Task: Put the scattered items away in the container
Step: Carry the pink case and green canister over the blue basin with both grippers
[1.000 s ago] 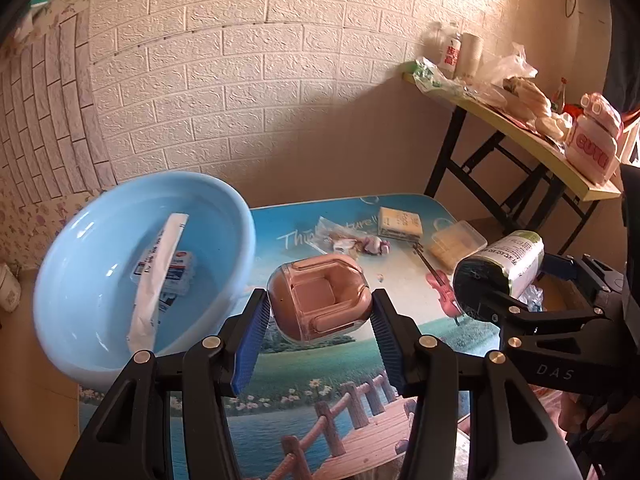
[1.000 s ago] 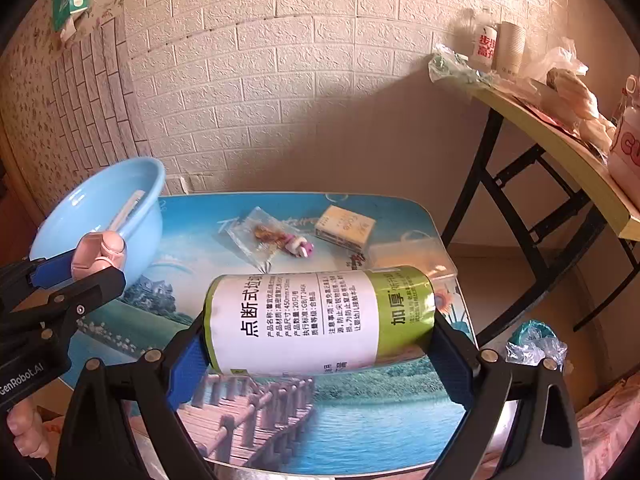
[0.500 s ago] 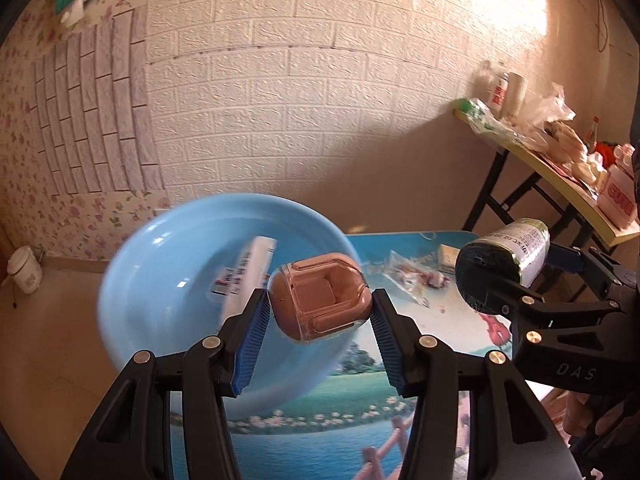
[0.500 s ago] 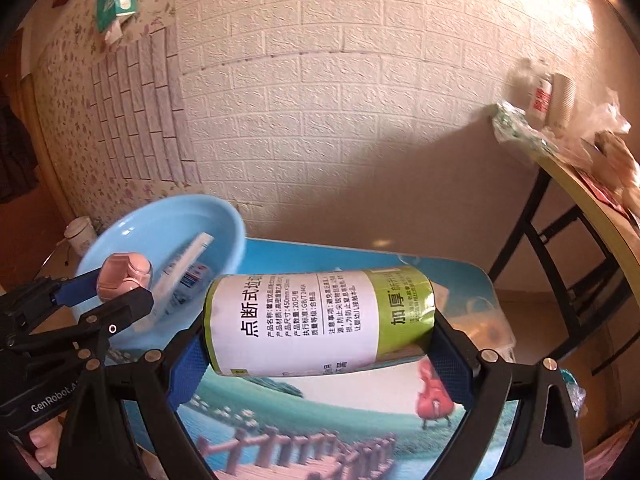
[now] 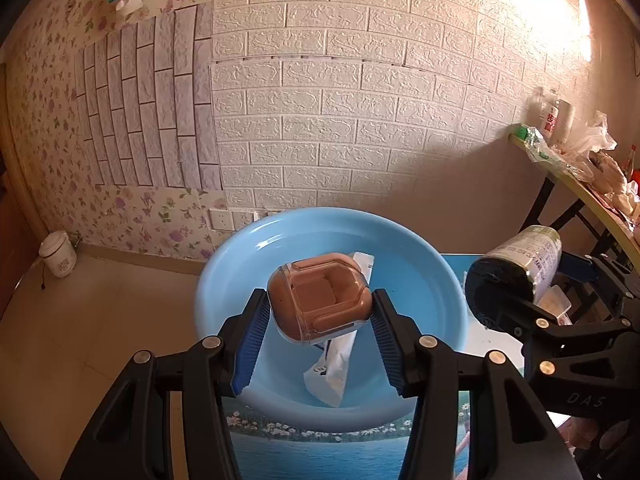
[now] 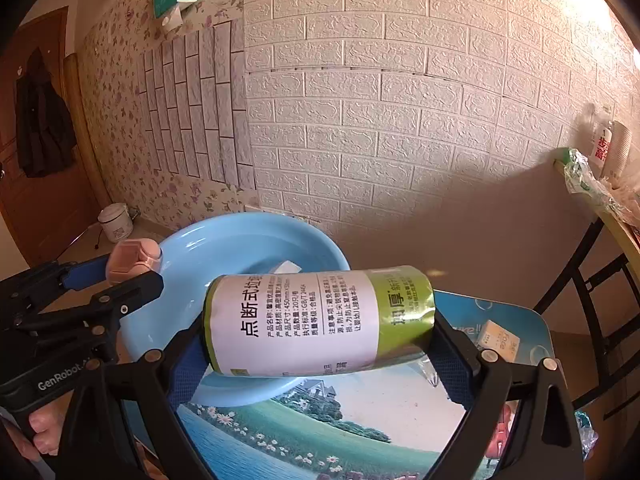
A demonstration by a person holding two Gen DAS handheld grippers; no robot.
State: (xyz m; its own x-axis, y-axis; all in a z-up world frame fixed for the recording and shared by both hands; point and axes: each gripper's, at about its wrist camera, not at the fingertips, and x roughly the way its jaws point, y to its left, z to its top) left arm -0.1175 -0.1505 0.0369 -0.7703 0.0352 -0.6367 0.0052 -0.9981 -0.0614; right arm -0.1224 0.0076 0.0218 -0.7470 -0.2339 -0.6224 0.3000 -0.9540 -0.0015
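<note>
My left gripper is shut on a small pink plastic case and holds it above the light blue basin. A white tube lies inside the basin. My right gripper is shut on a roll of bin bags with a white and green label, held sideways just right of the basin. The roll also shows in the left wrist view, and the pink case in the right wrist view.
The basin stands on a low table with a landscape print. A small yellow box and a clear packet lie on the table's right part. A folding side table with clutter stands at the right. A brick wall is behind.
Both grippers have swung left toward the basin with their loads. The pink case is now over the basin's middle, and the roll is next to the basin's right rim.
</note>
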